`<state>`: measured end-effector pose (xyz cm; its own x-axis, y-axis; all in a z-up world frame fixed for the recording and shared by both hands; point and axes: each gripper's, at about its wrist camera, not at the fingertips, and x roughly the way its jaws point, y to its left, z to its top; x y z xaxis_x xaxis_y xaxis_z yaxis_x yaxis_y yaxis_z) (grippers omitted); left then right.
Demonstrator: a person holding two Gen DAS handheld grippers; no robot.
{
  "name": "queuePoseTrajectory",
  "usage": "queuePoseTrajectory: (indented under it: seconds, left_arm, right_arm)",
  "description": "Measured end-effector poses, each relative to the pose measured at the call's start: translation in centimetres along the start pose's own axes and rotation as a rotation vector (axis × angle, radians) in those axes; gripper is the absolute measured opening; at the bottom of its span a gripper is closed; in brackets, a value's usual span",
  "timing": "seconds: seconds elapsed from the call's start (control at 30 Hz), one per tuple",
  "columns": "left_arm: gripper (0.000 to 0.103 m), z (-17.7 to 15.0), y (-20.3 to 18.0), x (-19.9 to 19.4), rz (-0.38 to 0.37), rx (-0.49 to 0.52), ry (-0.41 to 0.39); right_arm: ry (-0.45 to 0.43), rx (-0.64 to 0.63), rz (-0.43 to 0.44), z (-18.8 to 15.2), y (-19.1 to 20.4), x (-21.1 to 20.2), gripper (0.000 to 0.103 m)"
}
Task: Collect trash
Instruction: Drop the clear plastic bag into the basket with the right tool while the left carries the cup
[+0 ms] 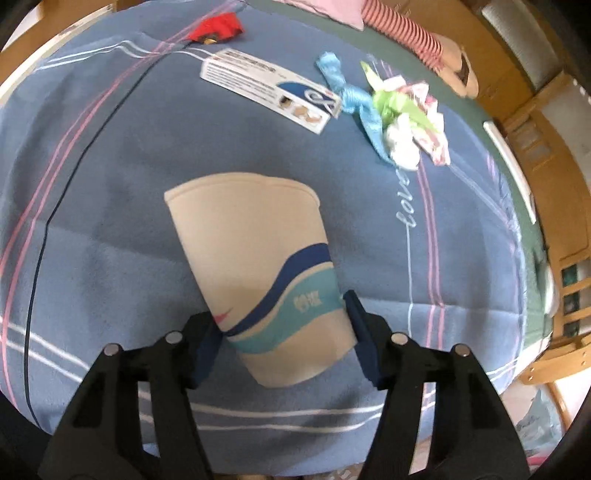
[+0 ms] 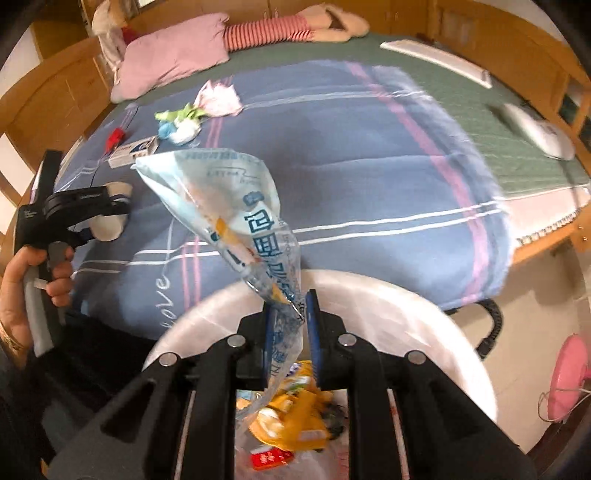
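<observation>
Bed: blue plaid blanket is covering most of it, with green sheet showing beyond and wooden cabinets curving around the edges.
Hidden: bin is lying mostly under my right gripper's black frame, so only its white rim and a patch of yellow and red wrappers inside are showing.
Blurred: right side of the blanket in my right wrist view is smearing, and a white object on the sheet is too blurred for me to name.
Cut off: person's hand is sitting at the left border of the right wrist view, wrapped around my left gripper's handle.
Left gripper: my 2 blue pads are sitting against the lower sides of the paper cup, clamping it.
Cup: it is lying tilted on the blanket, rim pointing away from me, base between my jaws.
Right gripper: my jaws are clenching the lower end of a clear printed plastic bag.
Bag: it is sticking up and left from my pads, above the bin's opening.
Remaining trash: flat white box, red wrapper and a heap of blue, green and white scraps are lying well apart from the cup, farther up the blanket.
Pillow: pink pillow is resting at the head of the bed.
</observation>
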<state>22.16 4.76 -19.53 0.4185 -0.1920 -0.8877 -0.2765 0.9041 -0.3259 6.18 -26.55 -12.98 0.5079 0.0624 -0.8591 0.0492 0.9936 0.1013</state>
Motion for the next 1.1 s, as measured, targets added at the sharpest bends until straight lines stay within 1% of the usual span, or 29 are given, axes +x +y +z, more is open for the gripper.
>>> queuePoseTrajectory:
  seconds: [0.03,0.07,0.1,0.13,0.2,0.23,0.27,0.3,0.33,0.4,0.43,0.5,0.57,0.63,0.73,0.87,0.93,1.03,1.1]
  left_arm:
    - [0.062,-0.2,0.4,-0.5,-0.02,-0.015,-0.009]
    - [0.062,-0.5,1.1,-1.4,-0.08,-0.042,-0.02]
    - [0.062,-0.7,1.3,-2.0,-0.115,-0.052,-0.028]
    - [0.062,-1.4,1.6,-3.3,-0.161,-0.057,-0.059]
    - [0.062,-2.5,1.9,-5.4,-0.201,-0.043,-0.125]
    - [0.062,-3.5,1.8,-6.6,-0.211,-0.025,-0.158]
    - [0.062,-4.3,1.5,-7.0,-0.196,-0.009,-0.166]
    - [0.062,-5.1,0.9,-7.3,-0.165,0.015,-0.171]
    - [0.062,-6.1,0.1,-7.7,-0.128,0.056,-0.182]
    - [0.062,-6.9,-1.4,-8.5,-0.067,0.123,-0.211]
    - [0.062,-7.4,-2.2,-9.2,-0.029,0.163,-0.232]
    - [0.062,-8.4,-3.6,-11.0,0.029,0.236,-0.298]
    - [0.062,-9.1,-5.0,-12.9,0.068,0.298,-0.372]
    - [0.062,-9.8,-6.0,-14.9,0.092,0.339,-0.431]
    - [0.062,-11.1,-7.2,-17.8,0.072,0.381,-0.489]
    - [0.063,-12.9,-8.4,-20.8,0.012,0.429,-0.522]
    - [0.063,-13.8,-9.0,-21.6,-0.019,0.455,-0.524]
    - [0.063,-15.0,-10.3,-21.8,-0.068,0.515,-0.497]
    - [0.063,-15.8,-11.0,-21.6,-0.071,0.55,-0.501]
  right_arm:
    - [-0.009,0.001,-0.018,-0.2,-0.4,-0.3,0.017]
    - [-0.013,0.003,-0.029,-0.5,-0.7,-0.7,0.017]
    - [-0.016,0.009,-0.034,-0.7,-1.0,-1.1,0.017]
    - [-0.018,0.013,-0.034,-0.8,-1.2,-1.3,0.017]
    - [-0.02,0.024,-0.036,-1.4,-1.8,-1.9,0.017]
    - [-0.02,0.021,-0.044,-1.6,-1.7,-2.0,0.017]
    - [-0.021,0.015,-0.056,-1.7,-1.7,-2.1,0.017]
    - [-0.024,0.001,-0.079,-2.0,-1.6,-2.3,0.017]
    - [-0.027,-0.006,-0.096,-2.0,-1.5,-2.3,0.017]
    - [-0.037,-0.012,-0.127,-2.1,-1.4,-2.7,0.017]
    - [-0.042,-0.012,-0.128,-2.1,-1.4,-3.0,0.017]
    - [-0.048,-0.022,-0.13,-2.1,-1.2,-3.3,0.017]
    - [-0.056,-0.03,-0.152,-2.1,-1.0,-3.4,0.017]
    - [-0.066,-0.03,-0.159,-2.1,-0.9,-3.8,0.017]
    - [-0.095,-0.036,-0.152,-1.9,-0.6,-5.0,0.017]
    - [-0.144,-0.056,-0.153,-1.7,-0.4,-7.3,0.017]
    - [-0.159,-0.065,-0.143,-1.8,-0.6,-8.4,0.017]
    - [-0.162,-0.053,-0.123,-1.9,-1.4,-9.6,0.017]
    - [-0.155,-0.036,-0.105,-2.2,-2.1,-10.1,0.017]
